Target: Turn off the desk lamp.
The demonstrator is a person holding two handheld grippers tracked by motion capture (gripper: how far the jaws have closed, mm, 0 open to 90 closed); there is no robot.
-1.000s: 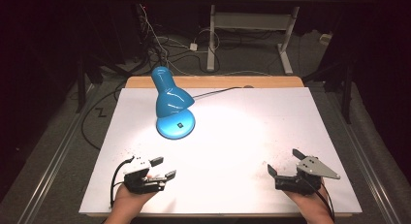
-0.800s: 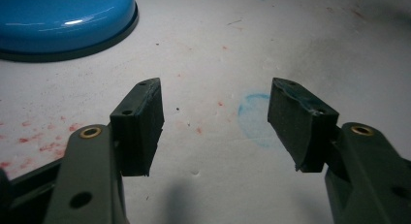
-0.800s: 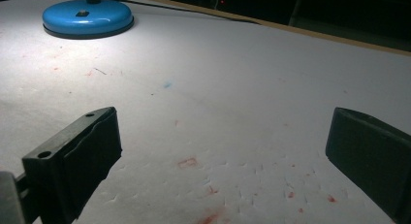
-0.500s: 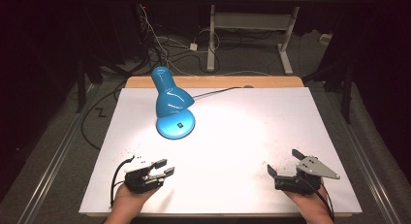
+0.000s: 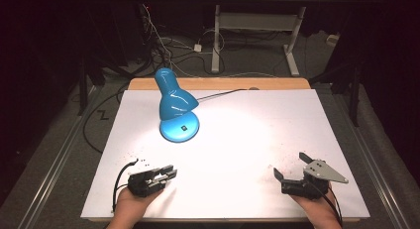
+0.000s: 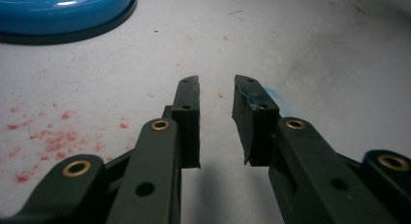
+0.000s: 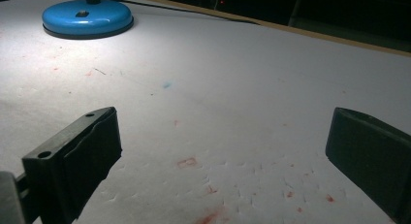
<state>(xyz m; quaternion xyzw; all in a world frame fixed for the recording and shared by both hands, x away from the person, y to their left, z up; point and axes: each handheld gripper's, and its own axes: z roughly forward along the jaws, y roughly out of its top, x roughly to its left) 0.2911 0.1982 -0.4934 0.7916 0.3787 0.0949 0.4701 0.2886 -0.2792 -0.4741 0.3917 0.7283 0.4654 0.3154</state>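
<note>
Blue lamp [image 5: 176,106] — far-left part of desk [image 5: 257,140], lit, untouched. Left gripper [image 5: 168,172] near front-left corner, fingers narrowly apart, empty. Right gripper [image 5: 292,167] near front-right corner, fingers wide, empty. Progress — nothing visibly begun.

Lamp at the back left, grippers at the front

The lamp [image 5: 176,102] stands on the table [image 5: 257,140], its cord [image 5: 220,94] running behind; the left gripper [image 5: 166,173] sits before it, the right gripper [image 5: 292,167] well apart.

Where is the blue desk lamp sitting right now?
In the high view the blue desk lamp stands on the far left part of the white table cover, beyond the left hand-held gripper, apart from it.
</note>
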